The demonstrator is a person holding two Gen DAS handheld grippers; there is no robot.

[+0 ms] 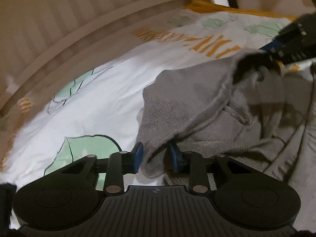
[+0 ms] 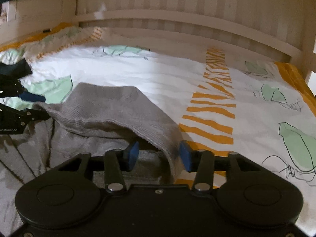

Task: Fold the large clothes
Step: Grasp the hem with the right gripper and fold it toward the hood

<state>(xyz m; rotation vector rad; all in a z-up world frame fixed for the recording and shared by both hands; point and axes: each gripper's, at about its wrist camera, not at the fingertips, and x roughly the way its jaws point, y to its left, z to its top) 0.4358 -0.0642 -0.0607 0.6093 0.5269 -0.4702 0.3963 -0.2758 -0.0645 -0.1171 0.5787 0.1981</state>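
A big gray sweater (image 1: 197, 106) is held up over the bed sheet (image 1: 110, 90). One edge is pinched between the blue pads of the left gripper (image 1: 156, 159). Another edge hangs between the pads of the right gripper (image 2: 159, 156), which are set wider; a firm pinch there cannot be told. A wooden bed rail (image 2: 177, 21) is seen beyond both.

Pretty clearly a bedroom in someone's home. The whole work surface is a bed made up with a white bedsheet (image 2: 138, 79) printed with mint green leaves and orange zebra-ish stripes, with an orange border (image 2: 292, 75) at the edge. Behind it runs a pale wooden slatted bed rail (image 2: 177, 19) (looks like a bunk or kids' bed frame, hard to say which). A rumpled blanket (image 2: 65, 37) sits in the far corner.
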